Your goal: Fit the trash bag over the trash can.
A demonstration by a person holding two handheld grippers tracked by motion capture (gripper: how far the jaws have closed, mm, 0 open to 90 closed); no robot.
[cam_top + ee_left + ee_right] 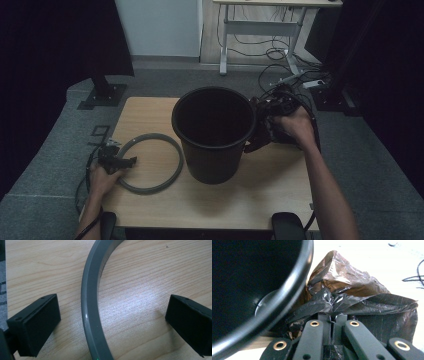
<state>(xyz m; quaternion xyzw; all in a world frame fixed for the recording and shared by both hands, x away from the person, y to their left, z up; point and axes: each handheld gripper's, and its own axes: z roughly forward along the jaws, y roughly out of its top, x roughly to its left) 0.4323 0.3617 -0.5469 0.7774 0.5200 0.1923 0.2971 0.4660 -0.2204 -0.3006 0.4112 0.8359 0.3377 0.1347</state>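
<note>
While the left gripper [110, 320] rests at the table's left edge, its jaws spread wide astride the grey plastic ring [91, 305] lying flat on the wooden table [280, 185], the round black plastic bucket [214, 134] stands upright mid-table. Just right of its rim, the right gripper [332, 321] pinches a crumpled black plastic bag [352, 290] between tightly closed jaws.

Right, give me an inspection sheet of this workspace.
Surface: wooden table, bare around the things on it.
Job's things: black bin upright mid-table; grey ring flat to its left; black plastic bag bunched beside the bin's rim.
Clutter: nothing seen.
Grippers: left tongs open, straddling the ring without touching it; right tongs shut on the bag.
Cables: one trails from each gripper; more tangled on the floor behind the table.
Surroundings: grey carpet, white desk frame at the back, dark curtains either side.
</note>
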